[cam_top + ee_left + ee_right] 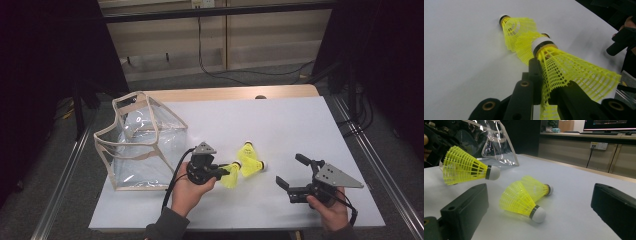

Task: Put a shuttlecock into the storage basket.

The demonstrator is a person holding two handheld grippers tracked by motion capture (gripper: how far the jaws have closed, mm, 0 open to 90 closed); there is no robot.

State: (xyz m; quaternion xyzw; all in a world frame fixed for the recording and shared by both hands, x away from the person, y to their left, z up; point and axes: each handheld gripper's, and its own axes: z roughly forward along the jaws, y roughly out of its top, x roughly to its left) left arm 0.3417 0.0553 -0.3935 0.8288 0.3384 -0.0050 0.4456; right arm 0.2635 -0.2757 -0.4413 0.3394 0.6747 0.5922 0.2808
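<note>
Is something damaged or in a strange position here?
The left gripper pinches the held shuttlecock by its mesh skirt, which looks squashed there. The clear bag leans, slightly crumpled. Two other shuttlecocks lie on their sides.

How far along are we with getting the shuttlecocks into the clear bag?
Nothing looks bagged yet: the clear bag shows no shuttlecock inside. In hand: the left gripper is shut on one shuttlecock by its skirt. Left: two shuttlecocks lie on the table; the right gripper is open.
</note>
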